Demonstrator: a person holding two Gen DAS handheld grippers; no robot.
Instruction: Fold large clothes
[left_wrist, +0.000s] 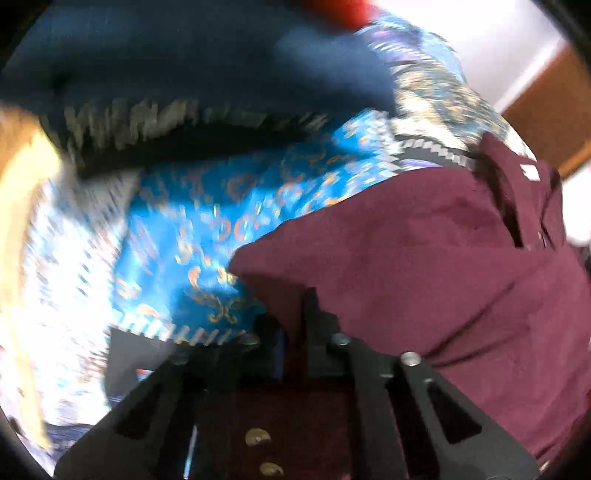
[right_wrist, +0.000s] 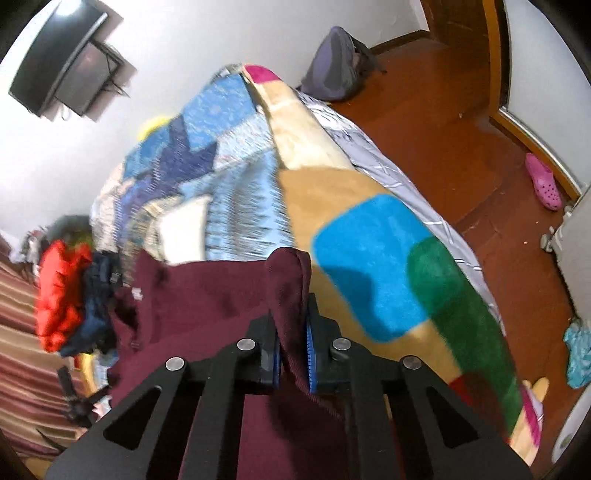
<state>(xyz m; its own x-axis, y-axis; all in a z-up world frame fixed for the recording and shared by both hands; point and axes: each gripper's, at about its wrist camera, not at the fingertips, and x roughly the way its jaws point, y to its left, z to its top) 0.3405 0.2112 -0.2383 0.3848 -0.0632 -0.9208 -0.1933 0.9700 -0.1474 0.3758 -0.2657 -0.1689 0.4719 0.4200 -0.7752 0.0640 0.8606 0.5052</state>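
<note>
A large maroon garment (left_wrist: 424, 258) with a collar and small buttons lies over the bed. In the left wrist view it fills the right half, and my left gripper (left_wrist: 288, 332) is shut on its edge, with cloth running under the fingers. The picture is blurred. In the right wrist view the same maroon garment (right_wrist: 207, 295) spreads to the left, and a ribbed fold of it stands up between the blue pads of my right gripper (right_wrist: 291, 354), which is shut on it.
A blue patterned quilt (left_wrist: 207, 229) and a colour-block blanket (right_wrist: 369, 258) cover the bed. Dark blue cloth (left_wrist: 166, 55) and a red garment (right_wrist: 59, 295) lie heaped beside the maroon one. A backpack (right_wrist: 340, 66) and a pink shoe (right_wrist: 543, 181) sit on the wooden floor (right_wrist: 461, 129).
</note>
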